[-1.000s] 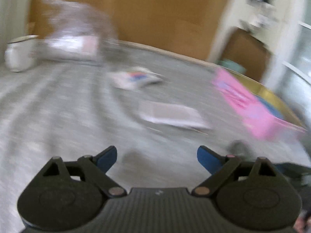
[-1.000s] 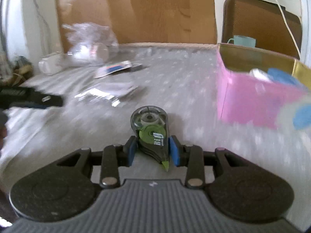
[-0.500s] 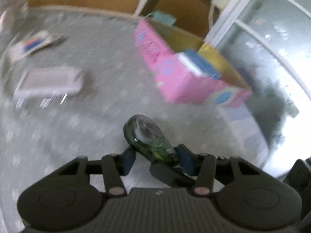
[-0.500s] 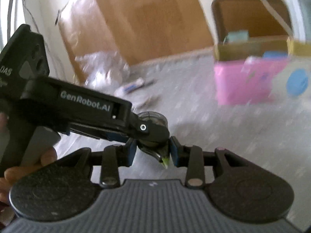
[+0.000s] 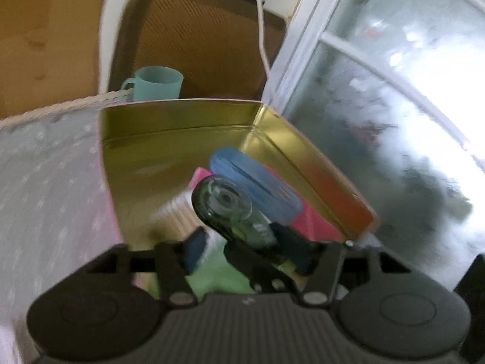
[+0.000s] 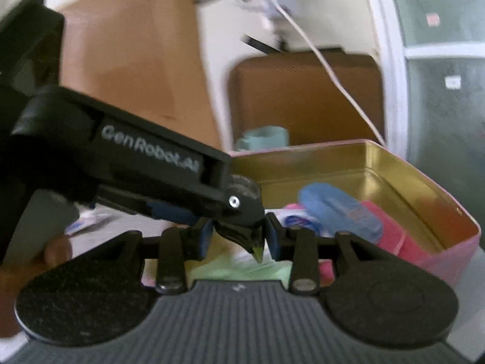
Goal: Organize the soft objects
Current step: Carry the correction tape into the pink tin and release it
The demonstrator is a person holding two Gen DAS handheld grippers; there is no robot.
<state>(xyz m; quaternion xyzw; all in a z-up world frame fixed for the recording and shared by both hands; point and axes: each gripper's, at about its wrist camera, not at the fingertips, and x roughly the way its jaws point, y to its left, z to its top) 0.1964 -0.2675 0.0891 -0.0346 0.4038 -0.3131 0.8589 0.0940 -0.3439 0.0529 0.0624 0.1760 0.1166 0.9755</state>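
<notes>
White-framed frosted glass window (image 5: 394, 97) at right, bright w/ daylight. Brown ribbed panel (image 5: 194, 39) against white wall (image 6: 212, 69); tan cardboard sheet (image 6: 133, 60) at left.

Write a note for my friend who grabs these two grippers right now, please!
Right gripper: shut on the clear, green-tipped plastic correction-tape dispenser.
Left gripper: jaws opening around the same dispenser, one pad clearly off it.
Where: the dispenser hangs over the open pink tin with gold inside.
Done: a blue oval case and a pink block lie in the tin.
Left: probably release the dispenser into the tin, then fetch the blurry packet outside it.
</notes>
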